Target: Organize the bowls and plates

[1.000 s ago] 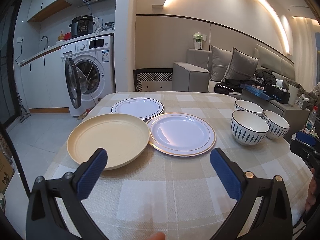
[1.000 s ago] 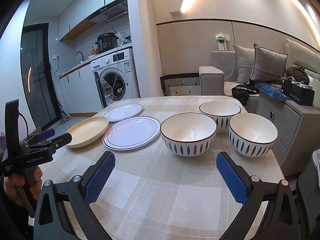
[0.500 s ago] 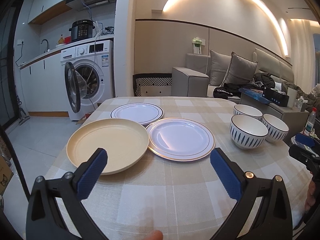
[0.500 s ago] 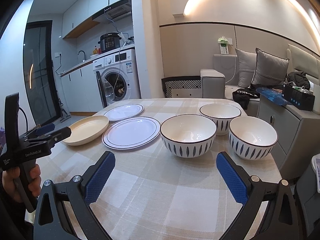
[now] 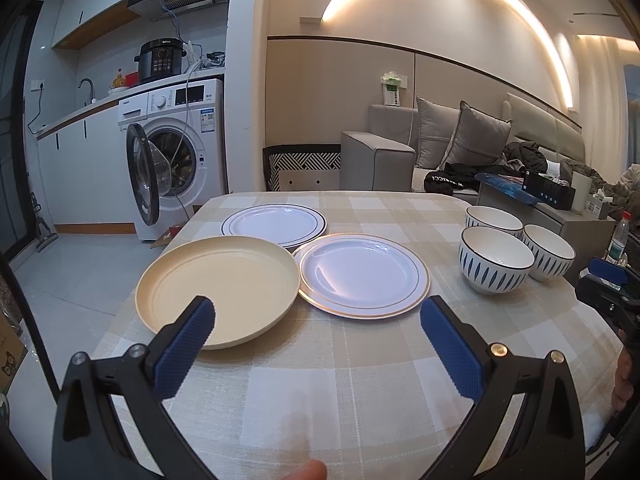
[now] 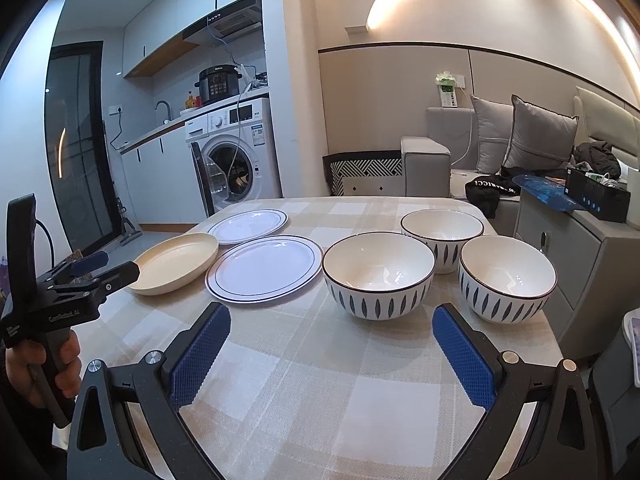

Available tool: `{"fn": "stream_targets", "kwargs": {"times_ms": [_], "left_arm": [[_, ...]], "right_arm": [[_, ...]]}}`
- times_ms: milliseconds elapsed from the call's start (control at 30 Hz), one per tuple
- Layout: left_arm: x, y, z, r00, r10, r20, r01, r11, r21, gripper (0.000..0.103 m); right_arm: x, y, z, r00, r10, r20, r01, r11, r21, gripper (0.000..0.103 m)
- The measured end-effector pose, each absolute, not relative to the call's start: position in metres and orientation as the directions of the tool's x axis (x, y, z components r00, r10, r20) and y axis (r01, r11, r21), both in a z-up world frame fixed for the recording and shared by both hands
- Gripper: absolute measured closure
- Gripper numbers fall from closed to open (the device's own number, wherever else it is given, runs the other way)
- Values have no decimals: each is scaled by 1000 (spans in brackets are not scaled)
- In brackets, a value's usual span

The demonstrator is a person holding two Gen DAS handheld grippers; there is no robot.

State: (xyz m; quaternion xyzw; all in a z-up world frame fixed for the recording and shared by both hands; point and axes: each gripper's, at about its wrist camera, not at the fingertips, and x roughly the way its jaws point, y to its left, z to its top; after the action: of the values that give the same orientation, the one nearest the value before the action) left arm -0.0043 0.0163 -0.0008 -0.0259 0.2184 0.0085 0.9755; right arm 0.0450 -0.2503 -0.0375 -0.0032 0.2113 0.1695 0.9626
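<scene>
Left tool: the left tool [image 5: 316,316], black with blue ribbed pads, hangs low over the near edge of the desk, its fingers spread wide and pinching nothing.
Right tool: the right tool [image 6: 332,334] looks the same, fingers spread wide and empty, facing the bowls.
Desk: a desk under a beige-and-white checked cloth [image 5: 360,380] carries all the crockery.
Cream plate: a round cream plastic plate with a raised rim [image 5: 218,290] lies at the near left, just ahead of the left tool's left pad.
Gold-rimmed plate: a white round plate with a thin gold band [image 5: 362,276] lies right beside the cream one (their rims look to be touching).
Dark-rimmed plate: a white round plate with a dark band [image 5: 274,220] lies behind those two, its near edge tucked under the cream plate's rim.
Bowls: three white ceramic bowls with dark blue leaf strokes sit clustered at the right side of the desk: the nearest bowl [image 6: 378,274], a rear bowl [image 6: 442,228] and a right bowl [image 6: 506,276], all upright and empty.
Hand: a hand [image 6: 60,364] grips the left tool's handle.
</scene>
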Motion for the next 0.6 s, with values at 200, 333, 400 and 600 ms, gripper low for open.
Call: {"fn": "stream_targets", "kwargs": {"times_ms": [200,333,400,600], "left_arm": [[-5,27,4,905,13,-425,-41,998,-56,0],[-4,41,7,905,24,-424,-67,994,-86,0],[-3,49,9,903,30,-429,-79,992,-97,0],[1,66,18,902,72,-426,-121,989,-90,0]], "right_arm": [[49,-246,-26,843,351,-408,-349,934,82,0],[52,-238,-17,830,392,-396,-385,917,101,0],[56,-234,-12,823,405,-398,-399,911,103,0],[70,-215,1,804,438,-402,-437,894,100,0]]}}
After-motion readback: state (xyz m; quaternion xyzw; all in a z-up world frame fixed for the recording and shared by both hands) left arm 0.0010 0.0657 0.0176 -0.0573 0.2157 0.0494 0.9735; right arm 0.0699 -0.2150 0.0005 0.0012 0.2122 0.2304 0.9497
